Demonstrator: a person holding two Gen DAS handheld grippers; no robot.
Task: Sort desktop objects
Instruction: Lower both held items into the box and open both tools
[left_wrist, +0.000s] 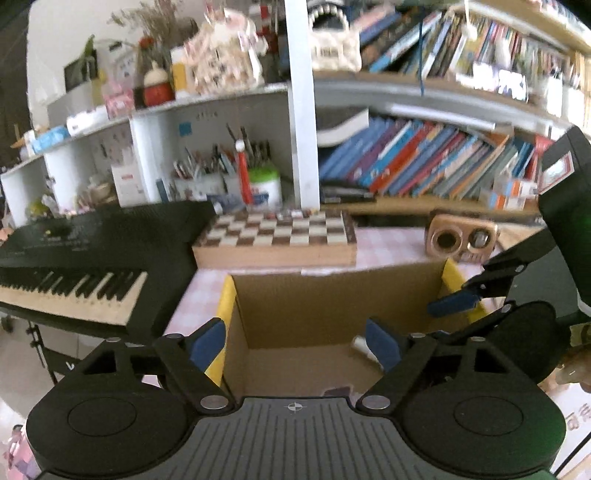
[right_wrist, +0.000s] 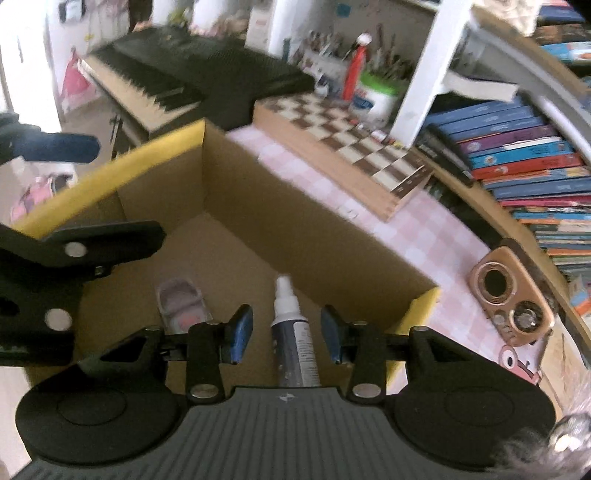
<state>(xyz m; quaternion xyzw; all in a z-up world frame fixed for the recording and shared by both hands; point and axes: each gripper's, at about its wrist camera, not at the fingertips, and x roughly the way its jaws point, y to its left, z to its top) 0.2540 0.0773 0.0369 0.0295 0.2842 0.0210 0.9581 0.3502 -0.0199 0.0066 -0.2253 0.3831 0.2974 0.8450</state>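
Cardboard box (right_wrist: 236, 206) with the yellow-edged flaps is where our desktop stuff is going, and it fills the lower middle of both views, sitting on the pink checked tablecloth (right_wrist: 436, 236).

Our right gripper (right_wrist: 284, 338) hangs over the box at lower centre of its frame, jaws spread wide. The white spray bottle (right_wrist: 293, 325) lies between them, nozzle pointing up-frame, but neither blue pad touches it, so we'd say it's resting on the box floor, not held. Just left of it sits a small pinkish-grey thing (right_wrist: 183, 306), too blurry for us to name, maybe a little case.

Our left gripper (left_wrist: 295, 341) is at the bottom of its own view, also wide open with nothing in it, jaws straddling the box's left wall near the yellow flap. It looks parked there to stay out of the way while the right one works inside the box. In that view the right gripper reaches in from the right edge.

Still out on the desk: the copper-coloured radio (right_wrist: 511, 297) at right of the frame, beside the box, and the chessboard (right_wrist: 351, 144) behind it in the upper middle. The keyboard (left_wrist: 74, 266) sits at left.
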